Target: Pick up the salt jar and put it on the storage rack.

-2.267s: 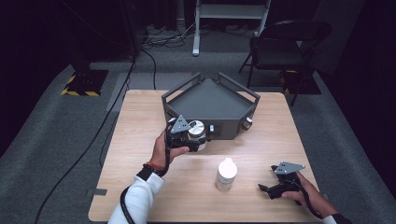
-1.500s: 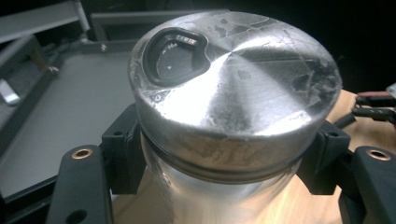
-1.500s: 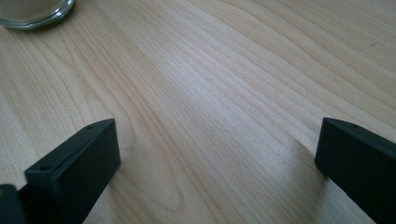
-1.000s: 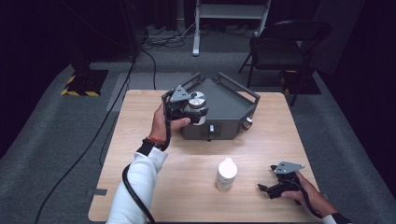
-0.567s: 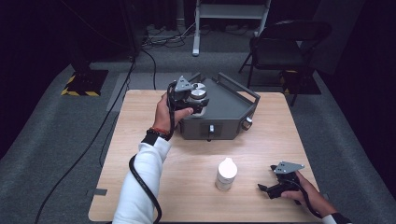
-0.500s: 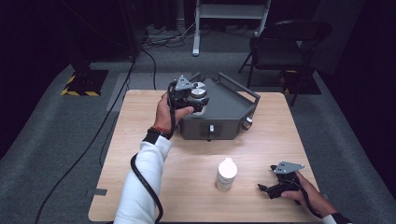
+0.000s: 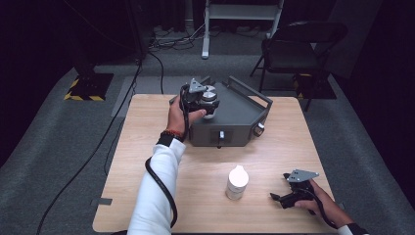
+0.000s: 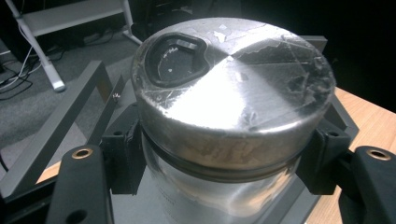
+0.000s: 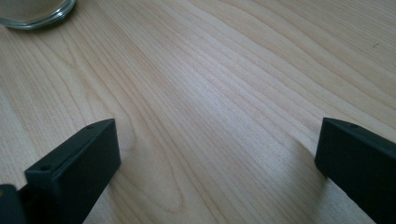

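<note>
My left gripper (image 7: 209, 102) is shut on a glass jar with a scratched silver metal lid (image 8: 229, 88), holding it just below the lid. It hangs upright over the left part of the dark grey metal tray (image 7: 240, 110) at the back of the table. The jar's lid (image 7: 209, 94) shows in the high view beside the gripper's grey plate. My right gripper (image 7: 276, 198) rests low over the bare wood at the front right, open, with nothing between its black fingers (image 9: 74, 163).
A white bottle (image 7: 237, 182) stands on the wooden table (image 7: 147, 147) in front of the tray, left of my right gripper; its base (image 9: 35, 11) shows in the right gripper view. The tray has raised rails and knobs on its front wall. Chair and cables lie beyond.
My left gripper carried the jar up from the table in front of the tray and back over the tray's left part. The right gripper and the white bottle stayed put.
</note>
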`<action>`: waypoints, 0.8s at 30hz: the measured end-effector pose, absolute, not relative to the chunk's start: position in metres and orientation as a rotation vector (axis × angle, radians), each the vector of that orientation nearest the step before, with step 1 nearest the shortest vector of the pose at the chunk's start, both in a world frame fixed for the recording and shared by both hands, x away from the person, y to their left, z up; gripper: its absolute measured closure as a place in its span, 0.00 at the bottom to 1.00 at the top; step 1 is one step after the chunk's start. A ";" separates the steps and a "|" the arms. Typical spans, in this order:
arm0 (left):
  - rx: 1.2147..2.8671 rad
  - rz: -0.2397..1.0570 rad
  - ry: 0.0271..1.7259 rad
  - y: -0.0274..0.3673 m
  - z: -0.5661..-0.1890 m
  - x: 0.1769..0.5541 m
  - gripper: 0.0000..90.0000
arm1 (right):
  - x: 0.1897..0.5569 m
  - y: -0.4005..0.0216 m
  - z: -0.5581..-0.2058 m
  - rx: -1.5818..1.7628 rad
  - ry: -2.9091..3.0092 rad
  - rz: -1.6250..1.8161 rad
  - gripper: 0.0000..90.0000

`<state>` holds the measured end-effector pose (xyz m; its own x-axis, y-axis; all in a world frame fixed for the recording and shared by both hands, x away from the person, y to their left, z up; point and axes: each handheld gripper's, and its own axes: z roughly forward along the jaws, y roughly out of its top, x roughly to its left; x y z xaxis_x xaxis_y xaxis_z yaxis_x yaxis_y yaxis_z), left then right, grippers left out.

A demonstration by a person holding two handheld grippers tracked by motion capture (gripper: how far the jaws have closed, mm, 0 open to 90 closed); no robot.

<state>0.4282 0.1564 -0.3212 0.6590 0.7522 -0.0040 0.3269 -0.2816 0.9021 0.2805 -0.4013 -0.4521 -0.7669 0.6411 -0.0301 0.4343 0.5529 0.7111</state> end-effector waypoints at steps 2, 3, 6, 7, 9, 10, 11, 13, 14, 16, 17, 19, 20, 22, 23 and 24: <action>1.880 0.532 0.856 0.155 -0.323 0.429 0.33 | 0.281 -0.401 -0.452 0.890 2.505 1.031 0.00; 1.884 0.534 0.860 0.155 -0.323 0.429 0.33 | 0.281 -0.401 -0.452 0.890 2.506 1.031 0.00; 1.884 0.536 0.868 0.154 -0.326 0.430 0.33 | 0.281 -0.401 -0.452 0.888 2.507 1.031 0.00; 1.883 0.534 0.870 0.154 -0.327 0.430 0.33 | 0.281 -0.401 -0.452 0.887 2.507 1.031 0.00; 1.888 0.535 0.872 0.153 -0.329 0.430 0.33 | 0.281 -0.401 -0.452 0.886 2.508 1.031 0.00; 1.892 0.537 0.874 0.152 -0.329 0.431 0.33 | 0.281 -0.401 -0.452 0.886 2.508 1.031 0.00; 1.894 0.536 0.876 0.152 -0.330 0.431 0.33 | 0.281 -0.401 -0.452 0.886 2.508 1.031 0.00; 1.893 0.530 0.874 0.152 -0.332 0.432 0.33 | 0.281 -0.401 -0.452 0.886 2.508 1.031 0.00; 1.892 0.530 0.877 0.151 -0.333 0.432 0.33 | 0.281 -0.401 -0.452 0.886 2.508 1.031 0.00; 1.895 0.531 0.882 0.150 -0.335 0.432 0.33 | 0.281 -0.401 -0.452 0.886 2.508 1.031 0.00; 1.896 0.536 0.883 0.150 -0.336 0.432 0.33 | 0.281 -0.401 -0.452 0.886 2.508 1.031 0.00; 1.898 0.532 0.883 0.150 -0.337 0.433 0.33 | 0.281 -0.401 -0.452 0.886 2.508 1.031 0.00; 1.901 0.532 0.884 0.150 -0.337 0.433 0.33 | 0.281 -0.401 -0.452 0.886 2.508 1.031 0.00; 1.902 0.533 0.886 0.149 -0.338 0.433 0.33 | 0.281 -0.401 -0.452 0.886 2.508 1.032 0.00; 1.900 0.532 0.887 0.150 -0.339 0.433 0.33 | 0.281 -0.402 -0.452 0.885 2.508 1.032 0.00; 1.897 0.528 0.889 0.150 -0.339 0.434 0.33 | 0.281 -0.402 -0.452 0.885 2.508 1.032 0.00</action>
<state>0.4337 0.1501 -0.3393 0.6438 0.7651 -0.0078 0.3589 -0.2930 0.8862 0.2809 -0.4015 -0.4521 -0.7701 0.6372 -0.0304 0.4313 0.5553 0.7111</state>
